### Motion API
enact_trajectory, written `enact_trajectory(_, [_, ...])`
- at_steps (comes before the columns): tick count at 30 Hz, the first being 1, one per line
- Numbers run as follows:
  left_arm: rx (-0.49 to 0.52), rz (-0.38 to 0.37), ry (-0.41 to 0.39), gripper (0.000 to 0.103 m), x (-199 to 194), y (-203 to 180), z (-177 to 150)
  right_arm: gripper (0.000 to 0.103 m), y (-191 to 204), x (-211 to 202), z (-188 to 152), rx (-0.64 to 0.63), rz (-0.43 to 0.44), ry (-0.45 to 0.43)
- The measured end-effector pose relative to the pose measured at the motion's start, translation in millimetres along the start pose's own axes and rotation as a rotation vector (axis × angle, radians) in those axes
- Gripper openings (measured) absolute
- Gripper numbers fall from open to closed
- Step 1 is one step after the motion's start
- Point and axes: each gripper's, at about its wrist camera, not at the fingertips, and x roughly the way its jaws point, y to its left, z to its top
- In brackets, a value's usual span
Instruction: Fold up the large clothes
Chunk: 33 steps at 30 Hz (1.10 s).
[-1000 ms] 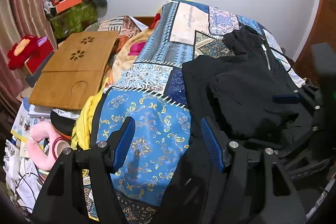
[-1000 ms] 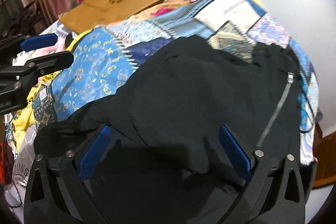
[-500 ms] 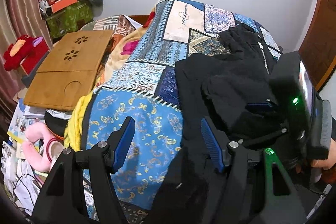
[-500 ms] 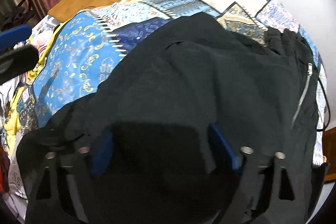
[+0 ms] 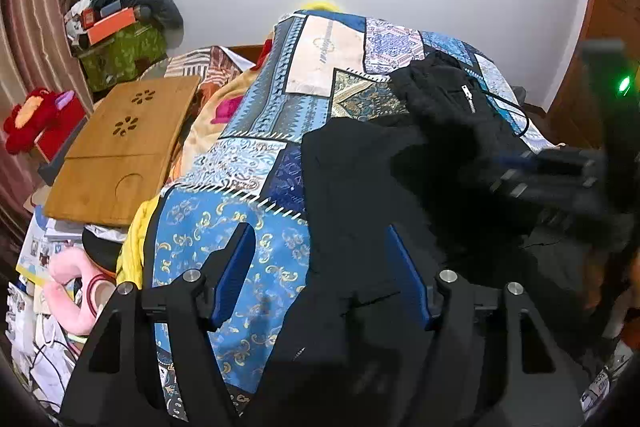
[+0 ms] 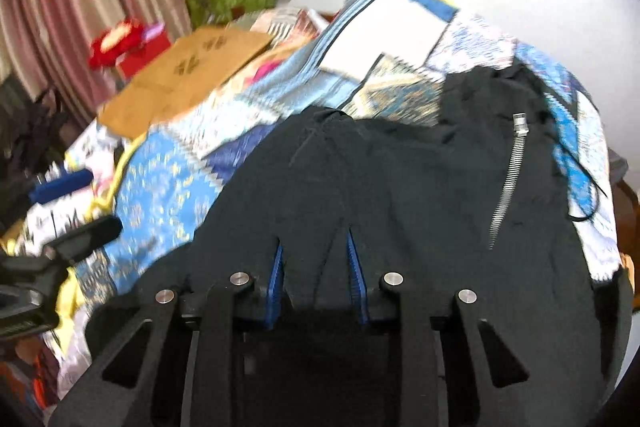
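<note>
The right claw point(image 6: 316, 247) is closing on a fold of the black zippered jacket point(image 6: 400, 187). The left claw point(image 5: 320, 255) gapes empty above the blue patchwork bedspread point(image 5: 240, 267).

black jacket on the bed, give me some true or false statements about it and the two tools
1. The black jacket lies on a blue patchwork bedspread. True.
2. The jacket's zipper is gold. False: it is silvery metal.
3. The right tool has black cloth between its closing jaws. True.
4. The left tool is clamped shut on the jacket. False: its jaws stand apart over the jacket's edge and the bedspread.
5. A wooden lap desk lies on top of the jacket. False: it sits off to the side, apart from it.
</note>
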Motion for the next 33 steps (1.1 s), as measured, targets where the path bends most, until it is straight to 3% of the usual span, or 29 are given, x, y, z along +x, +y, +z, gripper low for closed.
enact_trajectory(7, [0.002, -0.014, 0.026, 0.067, 6.6, -13.7, 2.7, 0.025, -50.6, -57.3, 4.2, 0.129, -0.025, -0.123])
enact_trajectory(12, [0.014, -0.028, 0.042, 0.067, 10.6, -28.4, 0.9, 0.024, -92.4, -87.7, -11.7, 0.233, -0.052, -0.169])
enact_trajectory(23, [0.051, -0.062, 0.079, 0.067, 24.8, -62.3, 0.1, 0.023, -174.8, -92.6, -82.5, 0.508, -0.054, -0.1])
enact_trajectory(24, [0.055, -0.063, 0.083, 0.067, 26.0, -65.2, 0.0, 0.021, -180.4, -94.6, -86.8, 0.522, -0.056, -0.095])
enact_trajectory(25, [0.06, -0.065, 0.088, 0.067, 28.1, -68.8, -0.3, 0.012, -185.0, -95.7, -92.6, 0.535, -0.063, -0.088])
enact_trajectory(33, [0.073, -0.078, 0.124, 0.067, 40.1, -84.8, -7.5, 0.011, -202.6, -94.6, -117.9, 0.549, -0.135, -0.009])
